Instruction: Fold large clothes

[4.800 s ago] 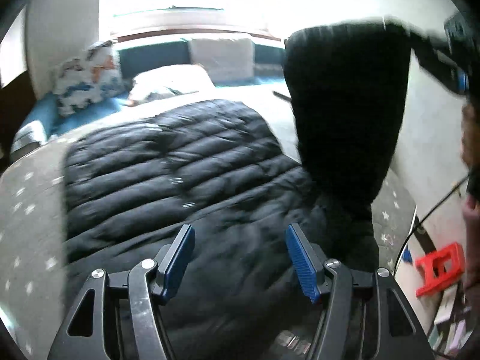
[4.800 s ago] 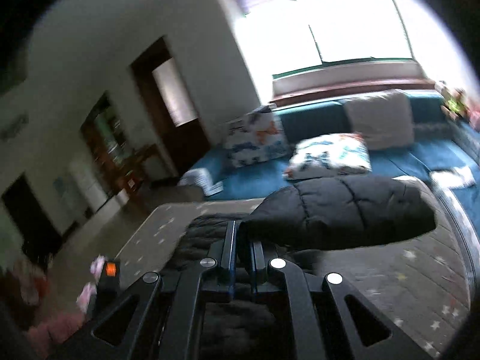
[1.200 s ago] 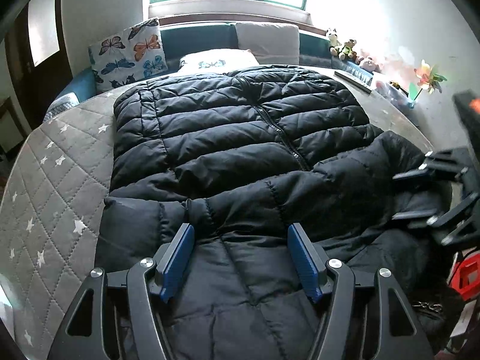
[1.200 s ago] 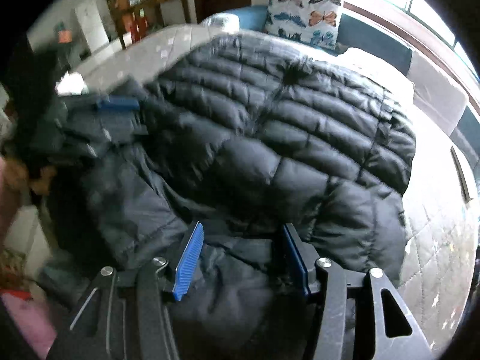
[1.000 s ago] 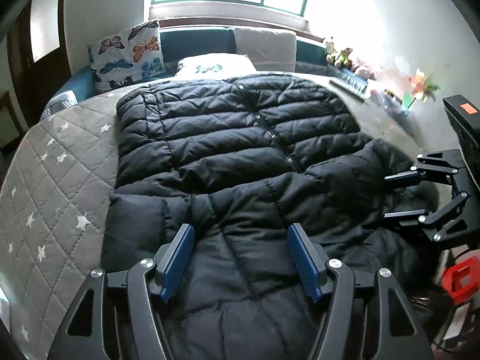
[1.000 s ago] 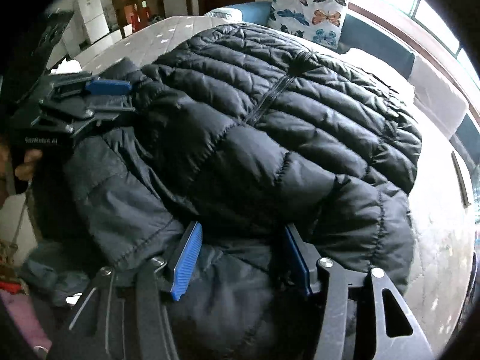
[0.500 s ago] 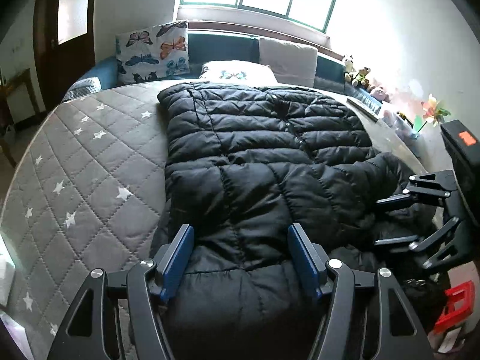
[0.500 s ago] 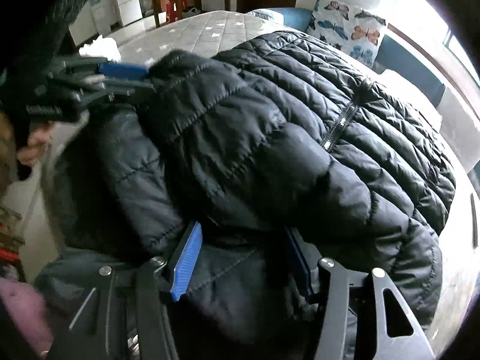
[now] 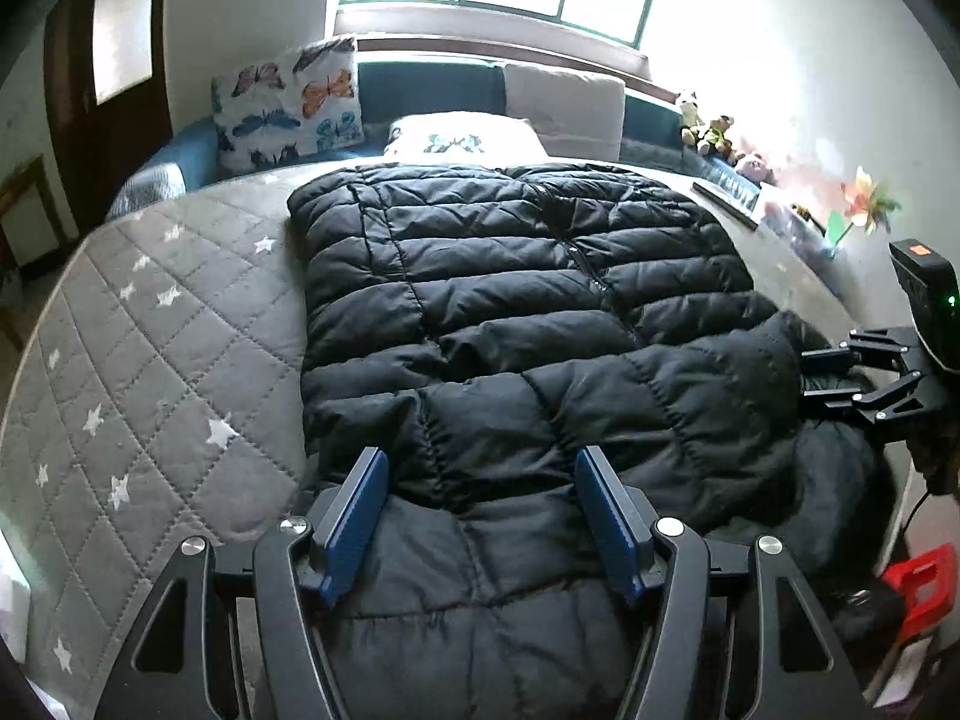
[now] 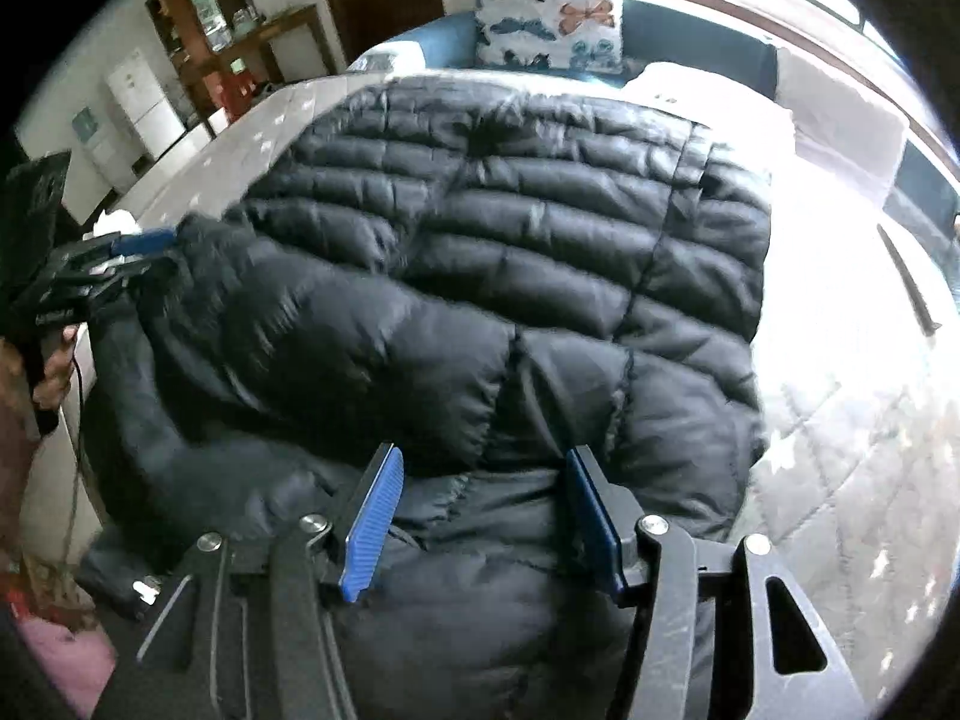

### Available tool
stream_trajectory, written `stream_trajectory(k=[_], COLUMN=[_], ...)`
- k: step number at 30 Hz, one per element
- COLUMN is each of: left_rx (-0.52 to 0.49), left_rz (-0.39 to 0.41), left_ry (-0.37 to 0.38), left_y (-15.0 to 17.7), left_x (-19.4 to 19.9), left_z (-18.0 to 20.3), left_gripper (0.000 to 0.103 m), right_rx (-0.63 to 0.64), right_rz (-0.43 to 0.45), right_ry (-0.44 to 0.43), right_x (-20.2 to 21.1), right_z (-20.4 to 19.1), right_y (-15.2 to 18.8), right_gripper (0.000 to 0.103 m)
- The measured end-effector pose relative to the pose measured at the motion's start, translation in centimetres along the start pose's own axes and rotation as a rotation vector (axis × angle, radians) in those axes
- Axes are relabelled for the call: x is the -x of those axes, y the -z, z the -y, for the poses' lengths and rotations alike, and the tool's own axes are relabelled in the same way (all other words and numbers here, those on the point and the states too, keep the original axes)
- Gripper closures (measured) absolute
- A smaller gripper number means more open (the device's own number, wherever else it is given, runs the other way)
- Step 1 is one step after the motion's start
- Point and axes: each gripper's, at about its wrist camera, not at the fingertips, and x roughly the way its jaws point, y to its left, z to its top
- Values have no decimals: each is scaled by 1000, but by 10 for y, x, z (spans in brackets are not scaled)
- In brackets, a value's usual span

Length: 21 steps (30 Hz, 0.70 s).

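1. Because it is thick with filling, the black quilted puffer jacket (image 9: 516, 312) looks light, soft and springy, with a smooth shell that could slide between pads; it fills the middle of both views, lying on the grey star-quilted bed (image 9: 150, 348), its near portion bunched toward the bottom of the frame.
2. Best hold, as I judge it, is a stitched seam or the hem edge, where the filling is thin and the fabric bites; a puffed panel would squash and slip.
3. At bottom centre of its own view, the left gripper (image 9: 483, 516) has its blue pads spread either side of a thick fold of jacket; whether they press on it I cannot tell.
4. The right gripper (image 10: 486, 516) likewise stands part-spread astride bunched fabric, grip unclear.
5. Beyond the jacket, at upper left, a butterfly-print cushion (image 9: 288, 102) leans against a teal sofa (image 9: 432, 87).
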Motion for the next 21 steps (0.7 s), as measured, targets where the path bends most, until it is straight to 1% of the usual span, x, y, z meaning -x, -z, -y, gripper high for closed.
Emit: stream_trajectory(k=[4, 7, 9, 12, 15, 17, 19, 21], left_rx=[-9, -33, -55, -98, -107, -96, -94, -104], left_rz=[-13, -20, -15, -10, -20, -24, -23, -4], left_ry=[-18, -35, -50, -84, -100, -113, -107, -75], left_y=[1, 4, 11, 25, 37, 39, 40, 45], left_x=[-2, 8, 19, 29, 29, 32, 43, 64], left_z=[3, 7, 11, 17, 20, 23, 27, 34], left_gripper=[34, 34, 34, 34, 34, 34, 34, 34], right_rx=[4, 3, 3, 6, 9, 27, 38, 38], right_rz=[13, 13, 37, 47, 16, 21, 17, 20], right_ry=[9, 17, 1, 11, 12, 30, 58, 75], right_x=[-3, 17, 37, 47, 32, 20, 22, 35], right_z=[0, -1, -4, -7, -6, -8, -13, -16], right_y=[1, 4, 14, 30, 44, 48, 45, 43], right_gripper=[41, 41, 41, 41, 40, 40, 39, 40])
